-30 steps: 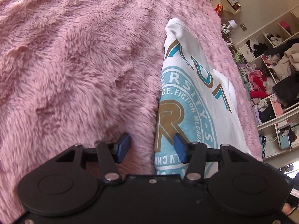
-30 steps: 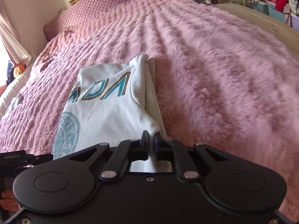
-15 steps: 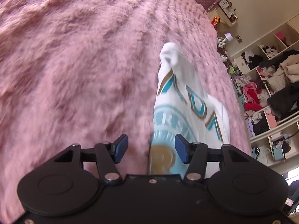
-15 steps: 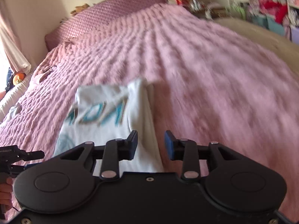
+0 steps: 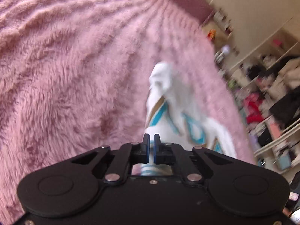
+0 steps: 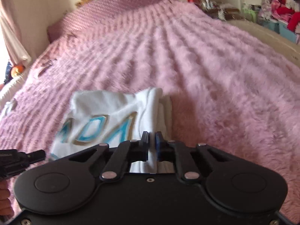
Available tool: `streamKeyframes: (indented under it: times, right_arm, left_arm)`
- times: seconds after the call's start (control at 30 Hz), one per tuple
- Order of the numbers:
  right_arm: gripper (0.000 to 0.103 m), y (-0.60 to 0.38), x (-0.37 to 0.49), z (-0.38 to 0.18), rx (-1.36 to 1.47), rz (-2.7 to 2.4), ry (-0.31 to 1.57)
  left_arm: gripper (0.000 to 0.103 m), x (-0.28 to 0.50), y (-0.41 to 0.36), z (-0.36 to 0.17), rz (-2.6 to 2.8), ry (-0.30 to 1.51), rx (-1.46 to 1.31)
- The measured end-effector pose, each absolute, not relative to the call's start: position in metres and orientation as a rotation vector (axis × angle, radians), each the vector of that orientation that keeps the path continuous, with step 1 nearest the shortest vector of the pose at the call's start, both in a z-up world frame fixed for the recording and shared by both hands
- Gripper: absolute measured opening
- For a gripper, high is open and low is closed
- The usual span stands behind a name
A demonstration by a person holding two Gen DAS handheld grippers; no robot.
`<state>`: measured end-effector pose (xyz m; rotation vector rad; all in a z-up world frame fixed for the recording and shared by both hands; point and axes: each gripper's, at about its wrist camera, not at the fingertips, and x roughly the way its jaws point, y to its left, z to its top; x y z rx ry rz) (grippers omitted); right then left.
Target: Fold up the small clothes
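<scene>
L claw: jaws pressed together, pinching the near edge of the white T-shirt, cloth visible between and under the pads. From there the shirt runs away from the claw, partly lifted and rumpled, teal + gold lettering on top; pic is blurred.

R claw: also pressed together, pinching the shirt's near edge by the folded side, white fabric caught in the narrow gap between the pads. L claw's black body shows at the lower-left edge of the right wrist view.

Shirt lies folded lengthwise on a fluffy pink blanket covering the bed, near edge held up by both claws, far end resting on the blanket. Beyond: quilted pink headboard, cluttered shelves w/ clothes off to the side.
</scene>
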<state>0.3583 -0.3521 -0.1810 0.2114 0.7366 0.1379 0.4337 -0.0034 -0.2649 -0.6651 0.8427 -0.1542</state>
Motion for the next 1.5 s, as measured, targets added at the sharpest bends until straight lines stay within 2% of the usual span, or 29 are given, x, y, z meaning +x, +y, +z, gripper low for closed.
streamKeyframes:
  times: [0.17, 0.27, 0.4, 0.47, 0.57, 0.63, 0.7, 0.73, 0.77, 0.83, 1.03, 1.13, 1.23, 1.27, 1.5]
  right_arm:
    - [0.007, -0.368, 0.366, -0.203, 0.270, 0.156, 0.798]
    - [0.024, -0.389, 0.358, -0.196, 0.386, 0.237, 0.796]
    - [0.032, -0.418, 0.352, -0.197, 0.518, 0.316, 0.822]
    - [0.046, -0.426, 0.350, -0.203, 0.543, 0.329, 0.859]
    - [0.046, -0.430, 0.343, -0.213, 0.569, 0.358, 0.885]
    - [0.047, -0.433, 0.342, -0.220, 0.623, 0.375, 0.892]
    - [0.048, -0.436, 0.342, -0.226, 0.691, 0.397, 0.892]
    - [0.050, -0.439, 0.342, -0.229, 0.729, 0.409, 0.890]
    - [0.052, -0.442, 0.341, -0.232, 0.762, 0.417, 0.887]
    - [0.052, -0.444, 0.339, -0.233, 0.795, 0.431, 0.879]
    - [0.059, -0.441, 0.347, -0.242, 0.825, 0.495, 0.915]
    - [0.060, -0.439, 0.359, -0.247, 0.869, 0.534, 0.928]
    - [0.063, -0.432, 0.370, -0.252, 0.901, 0.572, 0.928]
    - [0.065, -0.427, 0.374, -0.253, 0.906, 0.572, 0.929]
    - [0.065, -0.410, 0.388, -0.260, 0.929, 0.558, 0.920]
  left_arm:
    - [0.002, 0.440, 0.018, -0.291, -0.177, 0.961, -0.812]
    - [0.008, 0.431, 0.031, -0.297, -0.237, 0.986, -0.901]
    - [0.014, 0.418, 0.044, -0.304, -0.291, 1.010, -0.976]
    - [0.018, 0.414, 0.046, -0.305, -0.305, 1.012, -0.985]
    - [0.028, 0.406, 0.046, -0.304, -0.332, 1.010, -0.981]
    - [0.029, 0.403, 0.047, -0.304, -0.347, 1.009, -0.985]
    - [0.042, 0.403, 0.050, -0.305, -0.370, 1.006, -1.020]
    - [0.064, 0.401, 0.055, -0.306, -0.399, 0.992, -1.058]
    - [0.077, 0.399, 0.056, -0.304, -0.418, 0.974, -1.090]
    - [0.085, 0.396, 0.057, -0.298, -0.438, 0.944, -1.097]
    - [0.088, 0.411, 0.040, -0.304, -0.473, 1.015, -1.013]
    - [0.097, 0.422, 0.026, -0.304, -0.525, 1.038, -1.010]
    - [0.101, 0.439, 0.006, -0.307, -0.571, 1.080, -1.034]
    - [0.101, 0.444, -0.001, -0.308, -0.566, 1.089, -1.019]
    - [0.100, 0.465, -0.022, -0.313, -0.470, 1.126, -1.042]
